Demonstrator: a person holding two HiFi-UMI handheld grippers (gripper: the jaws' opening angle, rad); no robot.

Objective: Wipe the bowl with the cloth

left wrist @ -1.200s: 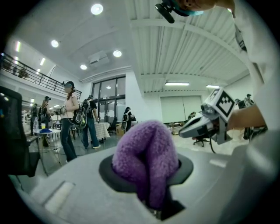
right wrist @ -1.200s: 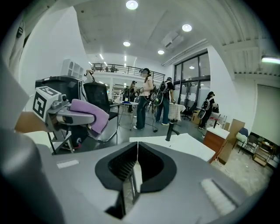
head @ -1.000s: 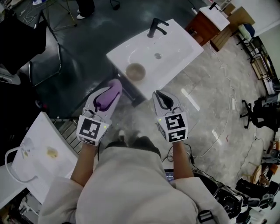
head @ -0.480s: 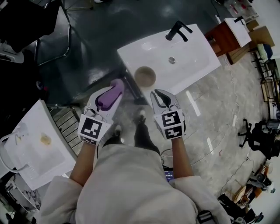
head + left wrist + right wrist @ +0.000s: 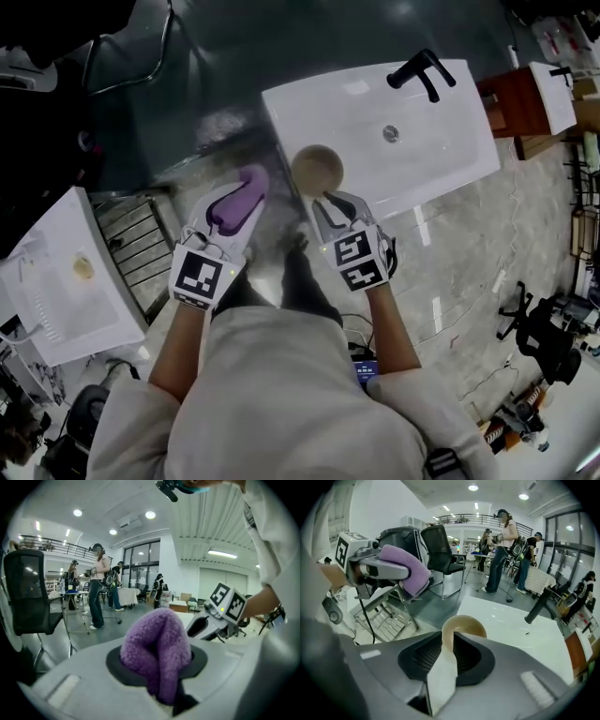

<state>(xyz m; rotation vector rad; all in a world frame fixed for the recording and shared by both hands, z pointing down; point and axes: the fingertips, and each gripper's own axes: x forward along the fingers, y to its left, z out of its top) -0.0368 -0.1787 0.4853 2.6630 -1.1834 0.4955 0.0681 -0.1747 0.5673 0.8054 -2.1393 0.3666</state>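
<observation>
Bowl [image 5: 317, 169] [image 5: 464, 623], tan and empty, sits upright on the white washbasin [image 5: 441, 141] [image 5: 511, 620], at its near left corner, well apart from the black tap [image 5: 422, 70] [image 5: 541, 604] on the washbasin's far side. Left gripper [image 5: 246, 187] [image 5: 157, 667] hangs off the washbasin's near left corner, just beside the bowl, jaws pinching a purple fluffy cloth [image 5: 234, 204] [image 5: 154, 644] that bulges past the tips. Right gripper [image 5: 328, 202] [image 5: 440, 653] is over the washbasin's near edge, tips just short of the bowl; jaws have just been opening, now partly spread, nothing between them, bowl rim lined up with the gap.
</observation>
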